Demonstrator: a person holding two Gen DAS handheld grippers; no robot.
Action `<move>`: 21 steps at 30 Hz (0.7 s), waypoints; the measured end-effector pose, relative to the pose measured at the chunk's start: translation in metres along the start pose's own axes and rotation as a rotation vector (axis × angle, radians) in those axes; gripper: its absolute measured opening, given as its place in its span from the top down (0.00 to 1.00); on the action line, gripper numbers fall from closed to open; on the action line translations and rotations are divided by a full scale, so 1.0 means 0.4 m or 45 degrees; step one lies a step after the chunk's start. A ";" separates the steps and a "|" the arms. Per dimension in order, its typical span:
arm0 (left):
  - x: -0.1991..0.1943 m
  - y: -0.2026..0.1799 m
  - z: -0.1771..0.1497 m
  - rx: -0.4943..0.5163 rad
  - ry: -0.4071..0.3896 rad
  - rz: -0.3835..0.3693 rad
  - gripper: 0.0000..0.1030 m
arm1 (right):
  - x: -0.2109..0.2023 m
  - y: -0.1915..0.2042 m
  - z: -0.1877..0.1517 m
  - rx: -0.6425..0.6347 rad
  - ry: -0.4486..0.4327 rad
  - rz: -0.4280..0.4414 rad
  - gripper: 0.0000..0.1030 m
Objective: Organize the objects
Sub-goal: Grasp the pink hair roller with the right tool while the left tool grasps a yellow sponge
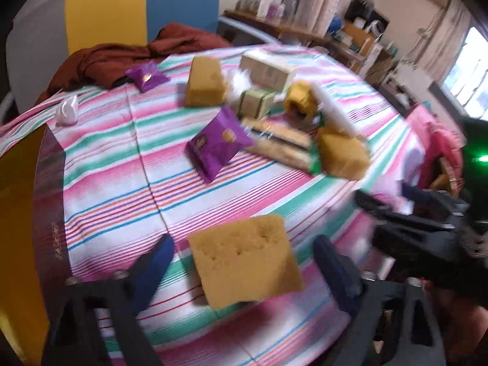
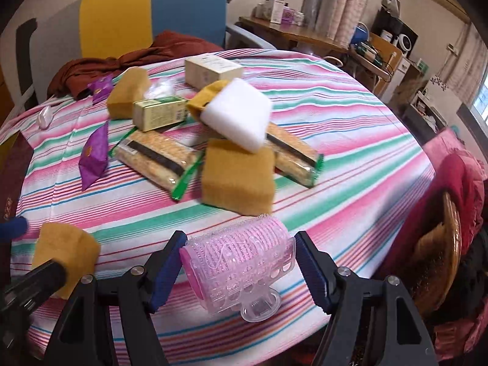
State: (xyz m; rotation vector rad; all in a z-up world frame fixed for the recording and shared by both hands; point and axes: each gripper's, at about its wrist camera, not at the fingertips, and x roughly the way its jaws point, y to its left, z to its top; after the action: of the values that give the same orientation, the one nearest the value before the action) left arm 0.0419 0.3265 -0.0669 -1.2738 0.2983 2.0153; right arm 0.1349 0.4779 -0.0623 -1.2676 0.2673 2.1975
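Observation:
My left gripper (image 1: 244,259) is open. A yellow sponge (image 1: 245,259) lies between its blue fingertips with a gap on each side; it also shows in the right wrist view (image 2: 65,251). My right gripper (image 2: 238,259) is shut on a pink hair roller (image 2: 241,262), held just above the striped tablecloth (image 2: 350,158). In the table's middle lies a pile: yellow sponges (image 2: 236,177), a white sponge (image 2: 236,114), wrapped cracker packs (image 2: 158,160), small boxes (image 2: 160,113) and purple snack packets (image 1: 218,145).
A rust-brown cloth (image 2: 122,58) lies at the table's far edge before a yellow and blue chair (image 2: 152,9). A wicker basket (image 2: 451,244) with red cloth sits at the right. A small white bag (image 1: 67,109) lies at the far left.

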 end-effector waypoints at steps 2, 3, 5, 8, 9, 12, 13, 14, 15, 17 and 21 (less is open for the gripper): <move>0.031 0.007 -0.005 -0.034 0.054 -0.016 0.26 | -0.003 -0.011 -0.003 0.013 -0.004 0.008 0.29; 0.041 0.012 -0.009 -0.061 0.065 -0.036 0.26 | -0.002 -0.015 -0.003 0.017 -0.006 0.015 0.29; 0.038 0.012 -0.012 -0.064 0.022 -0.031 0.27 | 0.001 -0.018 -0.005 0.025 -0.008 0.021 0.29; 0.040 0.002 -0.020 -0.009 -0.017 -0.017 0.30 | 0.005 -0.020 -0.011 0.044 -0.006 0.042 0.29; 0.038 0.000 -0.025 0.003 -0.036 -0.020 0.32 | 0.006 -0.018 -0.013 0.048 -0.004 0.052 0.29; 0.030 0.005 -0.040 0.028 -0.079 -0.049 0.36 | 0.004 -0.014 -0.020 0.057 -0.011 0.066 0.29; 0.027 0.009 -0.044 0.029 -0.086 -0.062 0.37 | 0.002 -0.013 -0.022 0.061 -0.012 0.070 0.29; 0.023 0.013 -0.043 0.027 -0.089 -0.075 0.38 | 0.000 -0.012 -0.024 0.068 -0.013 0.077 0.29; 0.020 0.013 -0.042 0.024 -0.092 -0.083 0.40 | -0.003 -0.011 -0.025 0.075 -0.014 0.087 0.29; 0.011 0.017 -0.045 0.019 -0.100 -0.093 0.41 | -0.010 -0.007 -0.026 0.081 -0.018 0.099 0.29; -0.027 0.027 -0.055 0.015 -0.137 -0.126 0.41 | -0.031 0.005 -0.028 0.087 -0.035 0.123 0.29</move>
State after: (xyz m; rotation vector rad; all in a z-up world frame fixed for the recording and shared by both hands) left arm 0.0521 0.3021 -0.0702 -1.1462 0.1922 1.9866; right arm 0.1465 0.4665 -0.0578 -1.2093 0.3972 2.2654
